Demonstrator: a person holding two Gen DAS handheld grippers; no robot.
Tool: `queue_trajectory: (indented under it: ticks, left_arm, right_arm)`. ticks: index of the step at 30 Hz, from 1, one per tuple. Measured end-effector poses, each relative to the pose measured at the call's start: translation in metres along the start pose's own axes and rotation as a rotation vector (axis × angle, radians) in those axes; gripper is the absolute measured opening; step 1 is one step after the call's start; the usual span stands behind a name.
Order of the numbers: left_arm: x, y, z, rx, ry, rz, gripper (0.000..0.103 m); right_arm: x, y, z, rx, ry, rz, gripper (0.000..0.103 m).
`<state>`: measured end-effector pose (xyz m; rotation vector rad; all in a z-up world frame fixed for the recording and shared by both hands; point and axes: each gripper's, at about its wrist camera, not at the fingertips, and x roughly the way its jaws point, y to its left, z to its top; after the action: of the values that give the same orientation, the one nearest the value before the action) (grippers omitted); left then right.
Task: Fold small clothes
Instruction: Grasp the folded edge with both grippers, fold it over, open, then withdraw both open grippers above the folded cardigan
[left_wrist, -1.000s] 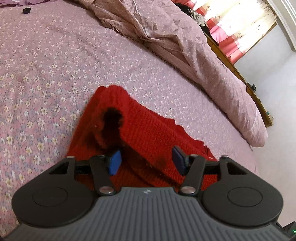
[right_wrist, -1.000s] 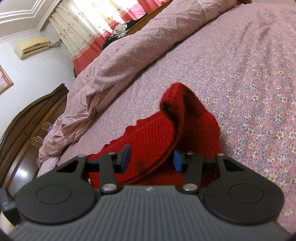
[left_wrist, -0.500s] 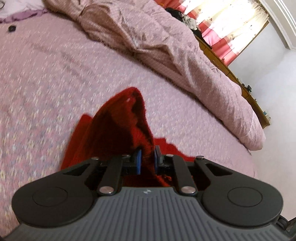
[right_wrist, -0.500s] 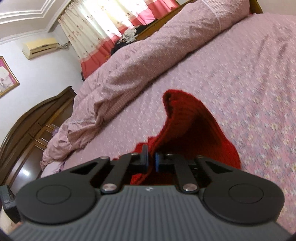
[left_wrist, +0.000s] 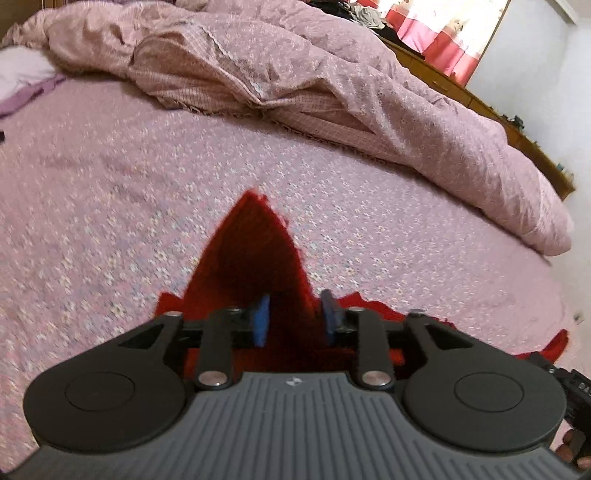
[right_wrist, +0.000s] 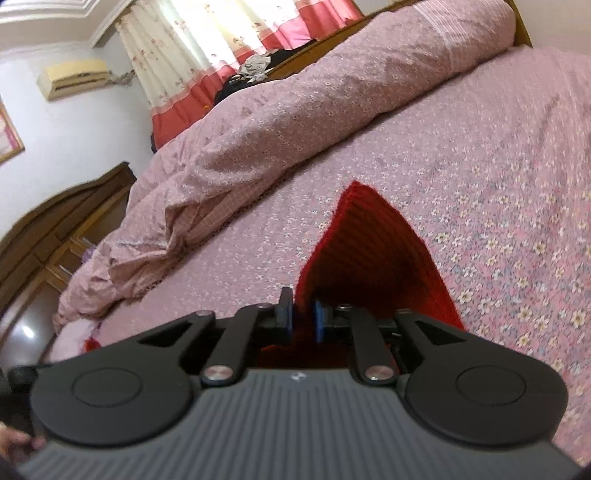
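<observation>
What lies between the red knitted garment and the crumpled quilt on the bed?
Only the floral bed sheet separates the red knitted garment from the quilt; both wrist views show it.

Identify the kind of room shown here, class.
Most likely a bedroom: a red knit garment lies on a floral bedspread, with a rumpled quilt, window curtains and a wall air conditioner.
</observation>
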<state>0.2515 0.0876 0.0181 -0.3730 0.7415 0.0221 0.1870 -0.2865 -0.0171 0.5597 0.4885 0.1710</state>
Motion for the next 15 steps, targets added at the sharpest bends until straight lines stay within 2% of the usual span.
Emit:
queue_trajectory:
  ticks: [1, 2, 3, 5, 8, 15]
  left_arm:
    - [-0.002, -0.001, 0.002, 0.006, -0.011, 0.011, 0.052]
    - [-0.004, -0.002, 0.004, 0.014, -0.026, 0.018, 0.058]
    - [-0.007, -0.003, 0.005, 0.025, -0.041, 0.022, 0.06]
    - [-0.014, -0.008, 0.006, 0.049, -0.063, 0.022, 0.064]
    - [-0.021, -0.014, 0.006, 0.085, -0.075, 0.012, 0.065]
    - [-0.02, -0.016, -0.017, 0.147, -0.012, 0.04, 0.065]
  right_arm:
    - [-0.002, 0.001, -0.001, -0.015, -0.005, -0.01, 0.03]
    - [-0.004, 0.002, -0.002, -0.025, -0.013, -0.018, 0.045]
    - [-0.006, 0.002, -0.002, -0.033, -0.023, -0.021, 0.055]
    - [-0.01, 0.005, -0.004, -0.051, -0.041, -0.015, 0.057]
    - [-0.013, 0.009, -0.003, -0.079, -0.034, -0.004, 0.058]
    - [-0.019, 0.019, -0.01, -0.171, -0.001, -0.034, 0.057]
